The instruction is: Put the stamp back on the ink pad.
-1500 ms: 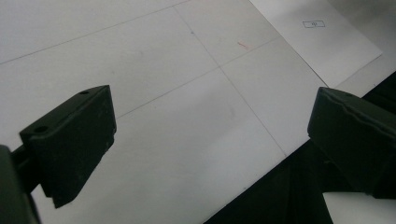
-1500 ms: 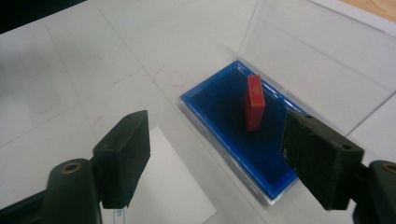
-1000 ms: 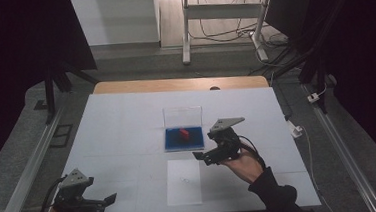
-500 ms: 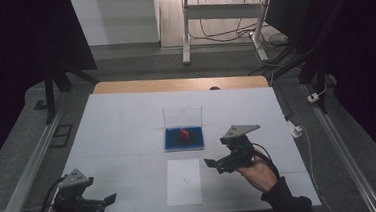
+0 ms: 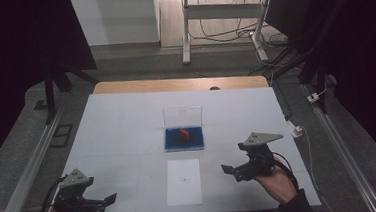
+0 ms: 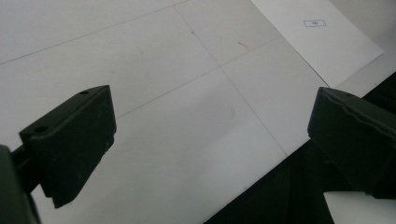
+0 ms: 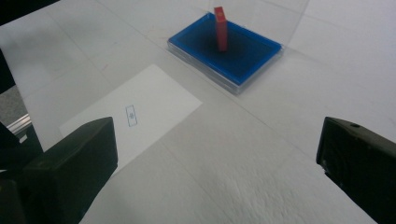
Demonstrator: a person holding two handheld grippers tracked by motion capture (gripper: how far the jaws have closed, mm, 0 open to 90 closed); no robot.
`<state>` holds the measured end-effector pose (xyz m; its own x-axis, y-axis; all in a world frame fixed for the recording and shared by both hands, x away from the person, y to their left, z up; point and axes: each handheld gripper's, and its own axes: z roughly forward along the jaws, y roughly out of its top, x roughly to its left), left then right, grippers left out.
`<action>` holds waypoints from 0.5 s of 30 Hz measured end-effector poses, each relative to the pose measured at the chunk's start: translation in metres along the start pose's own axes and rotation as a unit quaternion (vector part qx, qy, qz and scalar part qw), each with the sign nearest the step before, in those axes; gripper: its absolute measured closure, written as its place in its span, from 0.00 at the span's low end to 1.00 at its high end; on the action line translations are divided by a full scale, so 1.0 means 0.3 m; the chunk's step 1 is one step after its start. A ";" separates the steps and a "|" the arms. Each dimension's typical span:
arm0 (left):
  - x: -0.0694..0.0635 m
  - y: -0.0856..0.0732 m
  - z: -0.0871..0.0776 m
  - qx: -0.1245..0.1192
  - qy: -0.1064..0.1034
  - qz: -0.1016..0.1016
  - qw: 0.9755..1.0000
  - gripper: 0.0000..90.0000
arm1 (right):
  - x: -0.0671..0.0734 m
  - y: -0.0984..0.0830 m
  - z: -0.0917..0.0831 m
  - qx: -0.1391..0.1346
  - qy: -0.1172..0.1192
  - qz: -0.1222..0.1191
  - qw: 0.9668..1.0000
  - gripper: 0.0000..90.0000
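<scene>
1. Left gripper (image 5: pixel 90 205) sits at the near left table corner, same spot as a second ago. Jaws spread wide with nothing between them; in the left gripper view only bare table below.
2. Flat white paper sheet with a small printed mark (image 5: pixel 183 181) lies at the near centre, between the two grippers, untouched.
3. Right gripper (image 5: pixel 232 170) has pulled back: a second ago it hovered just beside the case, now it is near the right edge, well apart from it. Jaws spread, empty.
4. Shallow blue tray of a clear plastic case with its lid standing open (image 5: pixel 184 139) is at table centre, just beyond the paper.
5. Small red upright block (image 7: pixel 220 28) stands in the tray, slightly tilted, nothing touching it.
6. White tabletop (image 5: pixel 127 120) is otherwise bare out to the far wooden edge strip (image 5: pixel 174 84).
7. Judgement: block looks placed and released; the retreat suggests this step is finished. Closing the lid may be what is left.
</scene>
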<state>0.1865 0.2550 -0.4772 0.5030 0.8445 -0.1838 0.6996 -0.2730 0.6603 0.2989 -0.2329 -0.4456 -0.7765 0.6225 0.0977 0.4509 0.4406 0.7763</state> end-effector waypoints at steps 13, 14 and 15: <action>0.000 0.001 0.000 0.001 0.000 0.000 1.000 0.02 | -0.030 -0.097 -0.123 -0.012 -0.044 0.027 0.999 0.00; 0.000 0.001 0.000 0.001 0.000 0.000 1.000 0.02 | -0.030 -0.107 -0.136 -0.012 -0.053 0.026 0.998 0.00; 0.000 0.001 0.000 0.001 0.000 0.000 1.000 0.02 | -0.031 -0.114 -0.142 -0.014 -0.055 0.028 0.998 0.00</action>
<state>0.1867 0.2549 -0.4772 0.5024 0.8448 -0.1838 0.7009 -0.2735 0.6587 0.2719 -0.2813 -0.4465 -0.6964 0.7140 0.0731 0.4782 0.3856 0.7891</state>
